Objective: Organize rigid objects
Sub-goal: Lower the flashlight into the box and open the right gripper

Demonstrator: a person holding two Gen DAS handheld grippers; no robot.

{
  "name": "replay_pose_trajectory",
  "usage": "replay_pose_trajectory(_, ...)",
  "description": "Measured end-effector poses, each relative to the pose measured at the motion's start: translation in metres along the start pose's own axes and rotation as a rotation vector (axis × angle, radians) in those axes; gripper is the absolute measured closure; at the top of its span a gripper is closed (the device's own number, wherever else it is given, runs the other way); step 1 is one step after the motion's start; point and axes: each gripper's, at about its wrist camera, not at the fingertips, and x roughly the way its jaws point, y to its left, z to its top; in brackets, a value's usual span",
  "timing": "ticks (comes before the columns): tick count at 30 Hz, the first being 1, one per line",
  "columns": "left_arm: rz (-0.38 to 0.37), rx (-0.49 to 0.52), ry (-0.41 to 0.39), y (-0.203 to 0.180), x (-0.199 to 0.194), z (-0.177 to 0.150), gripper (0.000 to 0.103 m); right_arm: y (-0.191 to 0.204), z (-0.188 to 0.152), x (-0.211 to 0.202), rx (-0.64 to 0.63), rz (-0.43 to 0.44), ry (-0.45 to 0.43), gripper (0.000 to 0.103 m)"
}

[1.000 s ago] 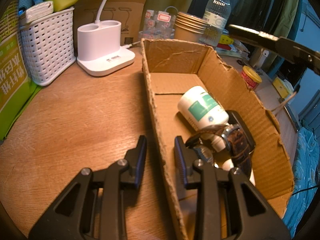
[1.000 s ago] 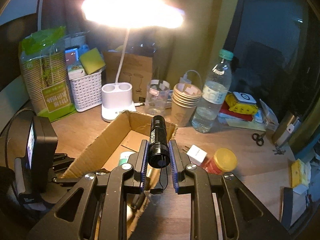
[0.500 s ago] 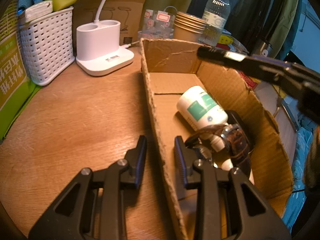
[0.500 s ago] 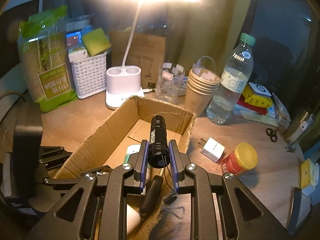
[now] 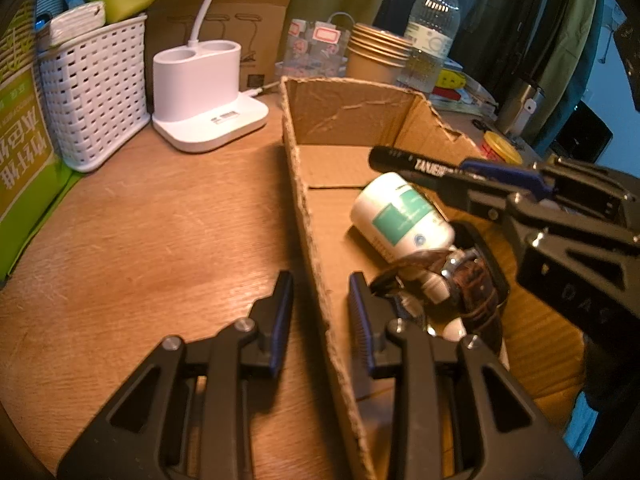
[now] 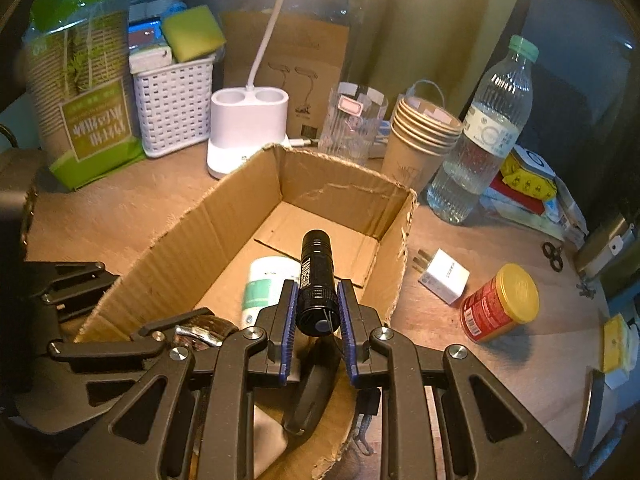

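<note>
Left to right: left gripper (image 5: 318,304) sits straddling the near-left wall of the cardboard box (image 5: 310,216), one finger outside over the wooden surface (image 5: 160,220), one inside; whether the pads actually pinch the wall or just bracket it cannot be told from either view, looks like a steadying hold. Inside the box, at 12 o'clock from those fingers: white bottle (image 5: 400,216) with a green label lying on its side, and just behind it toward the near end a glossy dark item with a strap, touching the bottle; not identifiable. Right gripper (image 6: 318,312) is clenched on the black flashlight (image 6: 316,280), fingers on the tail end, lens end pointing forward and down into the box, body hanging above the bottle and not touching the floor of the box. Judged step: placing the flashlight in the box, mid-descent, not yet released. Next move calls for going lower and aiming at the bare floor patch at 12 o'clock of the bottle, toward the far wall, then opening the fingers once the body rests; releasing from here would likely drop it onto the bottle and let it roll. Its loose lanyard dangling under the fingers could snag on the box edge. At 3 o'clock outside the box, on the surface: white charger plug (image 6: 444,276) and red jar (image 6: 500,300) with a yellow lid, apparently the remaining items.
</note>
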Motion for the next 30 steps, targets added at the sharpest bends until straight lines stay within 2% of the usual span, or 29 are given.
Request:
replay_pose_trajectory(21, 0.000, 0.000, 0.000, 0.000, 0.000, 0.000, 0.073, -0.011, -0.005, -0.021, 0.048, 0.009, -0.025, 0.079)
replay_pose_trajectory(30, 0.000, 0.001, 0.000, 0.000, 0.000, 0.000, 0.073, -0.022, -0.005, -0.031, 0.076, 0.008, -0.050, 0.073)
